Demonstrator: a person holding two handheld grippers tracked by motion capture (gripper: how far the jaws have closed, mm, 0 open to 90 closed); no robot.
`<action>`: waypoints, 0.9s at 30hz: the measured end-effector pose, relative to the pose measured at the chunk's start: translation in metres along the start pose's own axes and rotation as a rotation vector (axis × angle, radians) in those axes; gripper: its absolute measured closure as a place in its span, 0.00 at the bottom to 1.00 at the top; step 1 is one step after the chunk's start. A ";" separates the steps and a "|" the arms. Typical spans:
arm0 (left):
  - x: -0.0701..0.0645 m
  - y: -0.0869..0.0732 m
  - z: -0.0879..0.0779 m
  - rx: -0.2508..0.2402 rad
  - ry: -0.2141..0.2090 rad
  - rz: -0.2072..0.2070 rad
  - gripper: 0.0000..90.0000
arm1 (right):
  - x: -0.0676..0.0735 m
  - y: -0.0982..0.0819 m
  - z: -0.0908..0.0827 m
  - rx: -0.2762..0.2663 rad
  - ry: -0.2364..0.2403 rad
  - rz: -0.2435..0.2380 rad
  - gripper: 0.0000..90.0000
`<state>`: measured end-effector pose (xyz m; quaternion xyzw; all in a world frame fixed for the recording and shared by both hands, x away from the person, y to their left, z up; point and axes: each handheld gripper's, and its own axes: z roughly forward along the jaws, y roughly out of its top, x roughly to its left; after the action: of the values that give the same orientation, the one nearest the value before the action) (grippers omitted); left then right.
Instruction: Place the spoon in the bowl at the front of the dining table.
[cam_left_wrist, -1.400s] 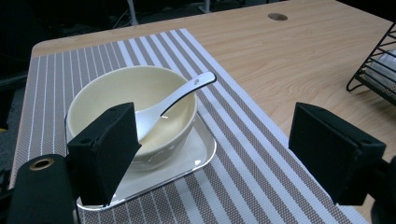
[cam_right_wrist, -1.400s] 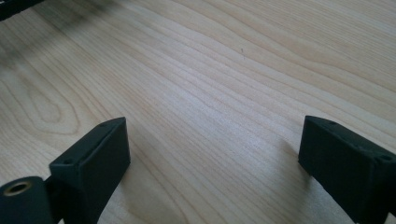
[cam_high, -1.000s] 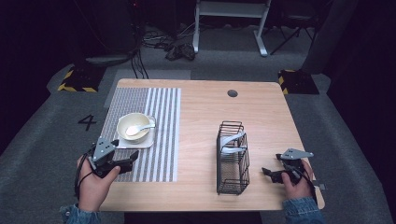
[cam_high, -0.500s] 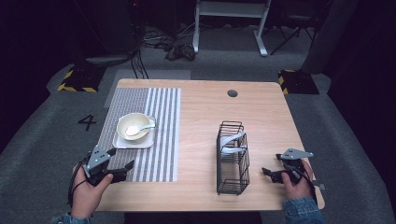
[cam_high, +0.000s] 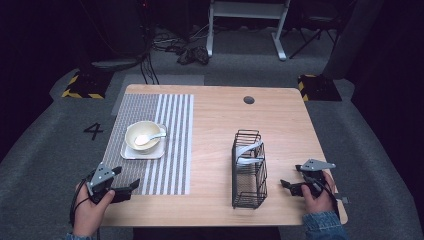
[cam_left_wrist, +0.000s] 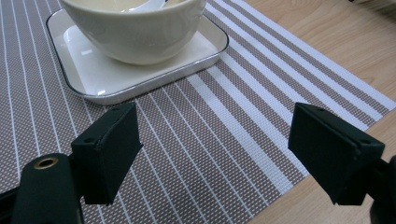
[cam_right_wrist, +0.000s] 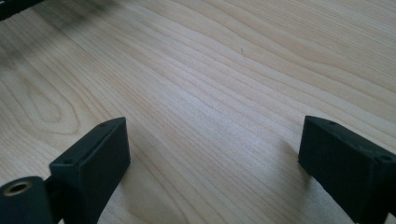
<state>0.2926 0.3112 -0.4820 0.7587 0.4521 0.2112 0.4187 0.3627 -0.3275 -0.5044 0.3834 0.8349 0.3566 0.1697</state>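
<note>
Pale wood bench (cam_high: 215, 130), with a grey-and-white striped placemat (cam_high: 170, 145) over its left part. On the placemat, a cream bowl (cam_high: 141, 135) with a white spoon (cam_high: 149, 137) inside, resting on a square white plate (cam_high: 131, 153). Left gripper (cam_high: 122, 189) at the placemat's near left corner, fingers (cam_left_wrist: 109, 149) wide apart and holding nothing, pointed towards the plate, which lies just ahead of them in the left gripper view. Right gripper (cam_high: 289, 185) low over bare wood near the bench's right front edge, fingers (cam_right_wrist: 93, 158) likewise wide and empty. Between the two grippers, nearer the right one, a black wire rack (cam_high: 249, 170) standing upright with something pale and curved (cam_high: 247, 152) in its far end. A dark round hole (cam_high: 249, 100) near the bench's far edge. On the grey floor to the left, a painted "4" (cam_high: 93, 131); farther back, yellow-and-black hazard blocks (cam_high: 80, 86) and loose cables (cam_high: 192, 52). No brand names legible anywhere.
</note>
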 end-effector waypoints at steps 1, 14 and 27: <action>0.001 -0.002 0.000 0.002 -0.002 -0.002 0.19 | 0.000 0.000 0.000 0.000 0.000 0.000 0.10; 0.008 -0.020 0.006 0.060 0.039 -0.002 0.19 | 0.000 0.000 0.000 0.000 0.000 0.000 0.10; 0.006 -0.021 0.011 0.164 0.101 -0.024 0.17 | 0.000 0.000 0.000 0.000 0.000 0.000 0.10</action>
<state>0.2928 0.3160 -0.5057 0.7733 0.4975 0.2064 0.3346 0.3626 -0.3275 -0.5044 0.3833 0.8349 0.3567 0.1700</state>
